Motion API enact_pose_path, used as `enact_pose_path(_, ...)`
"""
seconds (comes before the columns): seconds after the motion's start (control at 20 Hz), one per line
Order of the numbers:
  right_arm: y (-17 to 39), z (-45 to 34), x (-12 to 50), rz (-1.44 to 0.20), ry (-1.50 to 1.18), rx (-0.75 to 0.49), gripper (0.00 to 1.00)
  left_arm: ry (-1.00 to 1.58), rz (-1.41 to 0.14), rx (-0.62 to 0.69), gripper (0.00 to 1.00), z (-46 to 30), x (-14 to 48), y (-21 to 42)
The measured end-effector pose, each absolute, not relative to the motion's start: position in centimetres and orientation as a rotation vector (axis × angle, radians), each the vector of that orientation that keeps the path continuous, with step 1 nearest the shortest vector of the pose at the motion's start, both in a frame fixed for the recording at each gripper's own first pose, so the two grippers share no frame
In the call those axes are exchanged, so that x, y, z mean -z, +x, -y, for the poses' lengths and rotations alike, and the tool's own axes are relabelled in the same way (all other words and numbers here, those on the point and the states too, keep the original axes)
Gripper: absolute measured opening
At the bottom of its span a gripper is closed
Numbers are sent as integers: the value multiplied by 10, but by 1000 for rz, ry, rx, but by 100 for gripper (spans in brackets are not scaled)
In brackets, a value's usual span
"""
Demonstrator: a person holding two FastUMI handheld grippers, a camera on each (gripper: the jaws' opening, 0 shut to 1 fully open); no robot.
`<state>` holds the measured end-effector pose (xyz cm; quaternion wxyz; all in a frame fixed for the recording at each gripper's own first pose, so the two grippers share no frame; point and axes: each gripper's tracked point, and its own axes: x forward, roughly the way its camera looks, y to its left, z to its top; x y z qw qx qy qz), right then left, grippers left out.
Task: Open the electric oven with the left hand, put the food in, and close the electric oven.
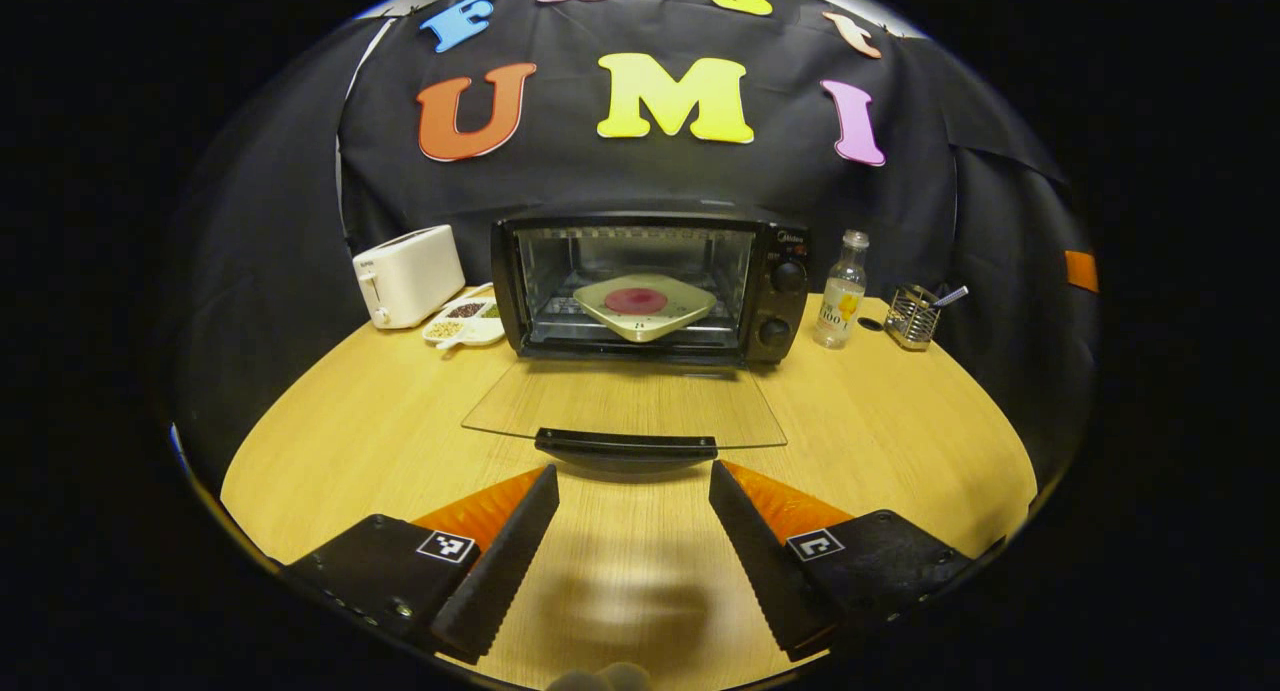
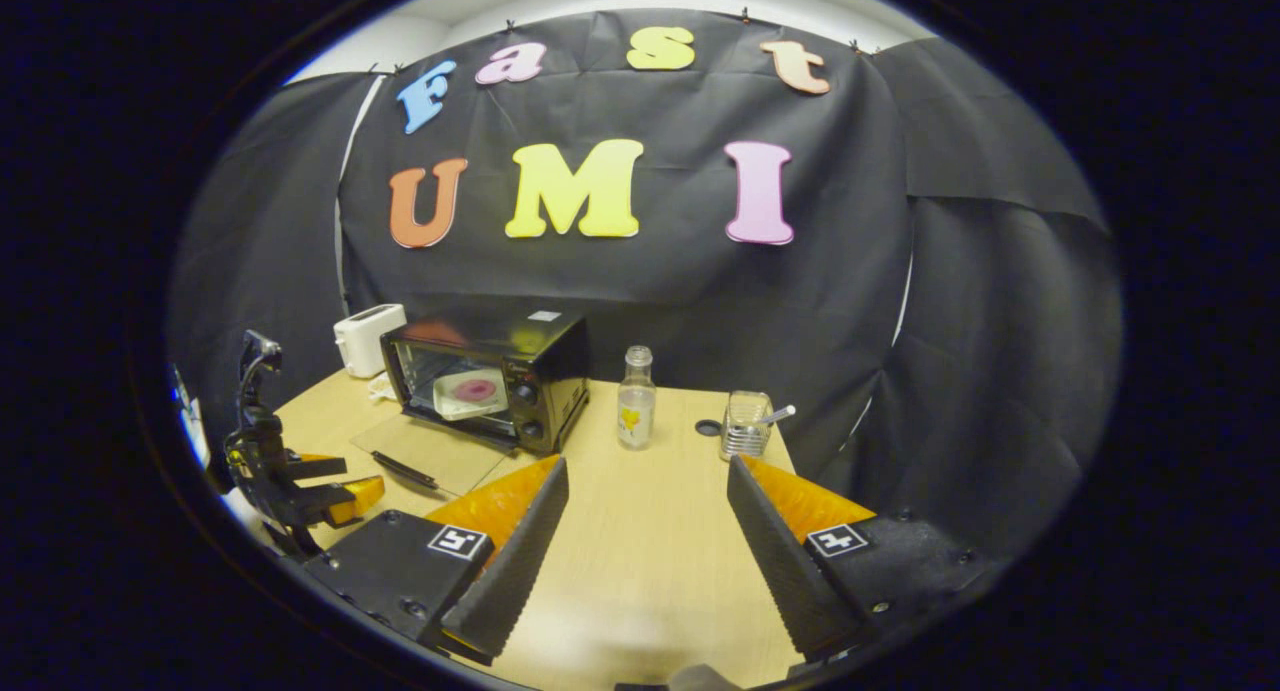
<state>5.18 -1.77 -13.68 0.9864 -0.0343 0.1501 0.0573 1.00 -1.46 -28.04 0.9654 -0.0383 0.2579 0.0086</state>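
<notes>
On the round wooden table (image 1: 380, 421) the oven (image 1: 650, 286) stands at the back with its glass door (image 1: 625, 403) dropped flat toward me, and the plate of food (image 1: 645, 306) sits inside on the rack. Left of the oven is a toaster (image 1: 408, 274), right of it a bottle (image 1: 841, 291). My left tongs (image 1: 633, 491) hang wide just short of the door handle, holding nothing; my right tongs (image 2: 648, 486) gape empty, off to the oven's right

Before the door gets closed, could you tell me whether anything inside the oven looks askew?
Yes: the plate of food in the oven sits tilted, one corner jutting over the rack's front edge toward the open door.
</notes>
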Motion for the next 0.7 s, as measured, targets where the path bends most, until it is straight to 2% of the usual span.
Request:
enact_pose_path(0.05, 51, 18, 141, -313, -76, -109, 96, -71, -539, -10, 97, 17, 289, 13)
enact_pose_path(0.1, 50, 19, 143, -323, -80, -104, 100, -71, -553, -4, 97, 18, 296, 15)
enact_pose_path(0.15, 50, 19, 144, -327, -81, -102, 96, -75, -569, 4, 97, 20, 304, 18)
enact_pose_path(0.5, 48, 22, 144, -340, -79, -66, 96, -46, -617, 13, 97, 19, 330, 32)
enact_pose_path(0.55, 48, 22, 146, -342, -80, -58, 100, -45, -624, 13, 97, 18, 334, 34)
enact_pose_path(0.65, 47, 21, 148, -349, -83, -49, 100, -36, -621, 11, 97, 15, 336, 38)
enact_pose_path(0.7, 47, 21, 148, -352, -84, -47, 96, -29, -620, 14, 97, 15, 336, 40)
